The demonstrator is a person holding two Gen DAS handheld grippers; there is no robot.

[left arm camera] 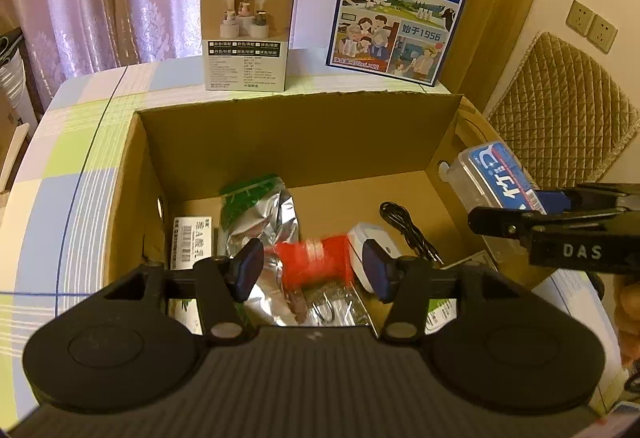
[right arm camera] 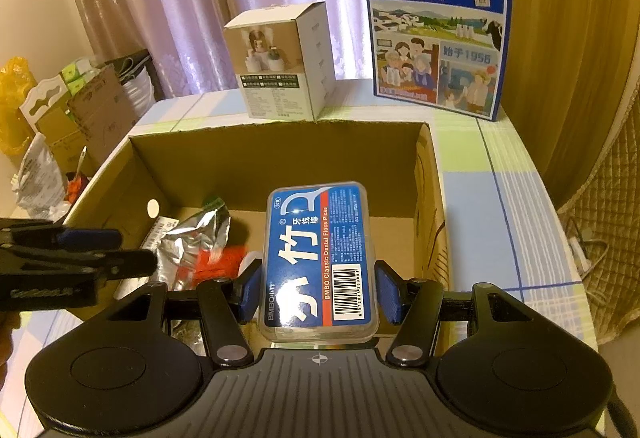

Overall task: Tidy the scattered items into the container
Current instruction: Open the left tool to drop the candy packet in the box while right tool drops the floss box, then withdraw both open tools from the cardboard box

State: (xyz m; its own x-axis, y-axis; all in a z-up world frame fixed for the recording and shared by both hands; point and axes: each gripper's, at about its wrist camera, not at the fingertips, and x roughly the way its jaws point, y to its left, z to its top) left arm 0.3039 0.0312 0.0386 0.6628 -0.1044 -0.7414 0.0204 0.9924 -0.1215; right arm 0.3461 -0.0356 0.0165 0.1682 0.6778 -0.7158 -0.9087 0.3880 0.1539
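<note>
An open cardboard box stands on the checked tablecloth. Over its inside hangs my left gripper, jaws apart. Between them is a blurred red spool-like item, which touches neither blue pad. A silver and green foil pouch, a white barcoded packet, a white device and a black cable lie on the box floor. My right gripper is shut on a blue floss pick box, held above the box's near right side. That floss box also shows at the right of the left wrist view.
Beyond the container stand a white humidifier carton and a blue milk carton, with curtains behind them. A quilted chair back is at the right of the table. Cardboard boxes and bags crowd the floor at the left.
</note>
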